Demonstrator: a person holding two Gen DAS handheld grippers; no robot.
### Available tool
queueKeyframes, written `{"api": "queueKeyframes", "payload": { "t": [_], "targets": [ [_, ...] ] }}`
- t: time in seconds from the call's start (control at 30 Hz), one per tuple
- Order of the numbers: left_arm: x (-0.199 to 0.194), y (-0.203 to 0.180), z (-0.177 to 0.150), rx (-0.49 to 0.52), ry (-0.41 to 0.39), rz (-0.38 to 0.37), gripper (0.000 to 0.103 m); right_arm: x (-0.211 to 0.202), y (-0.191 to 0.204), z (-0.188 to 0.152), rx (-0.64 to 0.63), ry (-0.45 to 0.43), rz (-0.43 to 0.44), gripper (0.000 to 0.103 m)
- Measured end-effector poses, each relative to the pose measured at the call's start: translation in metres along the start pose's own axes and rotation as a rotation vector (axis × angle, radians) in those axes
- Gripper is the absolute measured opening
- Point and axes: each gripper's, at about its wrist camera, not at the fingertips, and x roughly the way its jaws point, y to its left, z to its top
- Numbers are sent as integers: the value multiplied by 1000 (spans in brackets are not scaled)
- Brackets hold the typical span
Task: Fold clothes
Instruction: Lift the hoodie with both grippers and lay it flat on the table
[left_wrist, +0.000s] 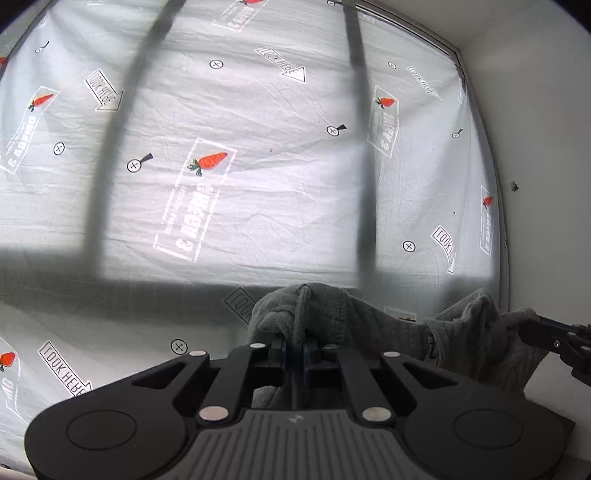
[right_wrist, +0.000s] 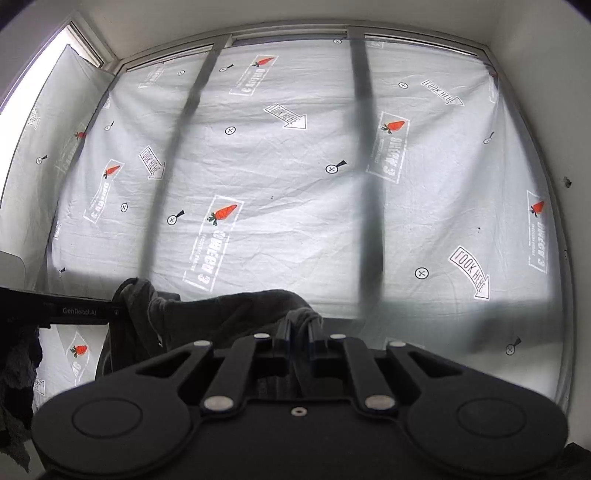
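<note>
A grey knit garment (left_wrist: 369, 328) hangs bunched between two claws, held up in front of a pale printed sheet (left_wrist: 280, 155) that covers the window (right_wrist: 88, 55) behind it. The left claw (left_wrist: 294, 350) is clamped on a gathered fold of the garment, its jaws pressed close together with a cord-like strip of the fabric running up between them. To the right of that fold the cloth sags and rises again to a second bunch, where the right claw (left_wrist: 524, 326) reaches in from the frame's edge. In the right wrist view the same garment (right_wrist: 229, 310) looks darker, and the right claw (right_wrist: 298, 332) pinches its edge between nearly closed jaws, while the left claw (right_wrist: 122, 310) grips the cloth's far end to the left. The sheet behind the garment bears carrot (left_wrist: 208, 162) motifs, arrow labels (left_wrist: 105, 92) and crossed circles. Bars of shadow (left_wrist: 365, 147) cross it above the garment.
</note>
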Motion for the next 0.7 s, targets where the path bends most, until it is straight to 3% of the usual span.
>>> {"api": "queueKeyframes", "payload": {
  "t": [0.3, 0.53, 0.7],
  "targets": [
    [-119, -7, 57, -10, -203, 112, 9, -66, 27, 71, 54, -176, 85, 9],
    [-176, -36, 92, -5, -301, 76, 9, -124, 26, 114, 103, -293, 123, 9],
    [-198, -50, 105, 31, -350, 49, 9, -143, 15, 129, 150, -335, 139, 9]
  ]
}}
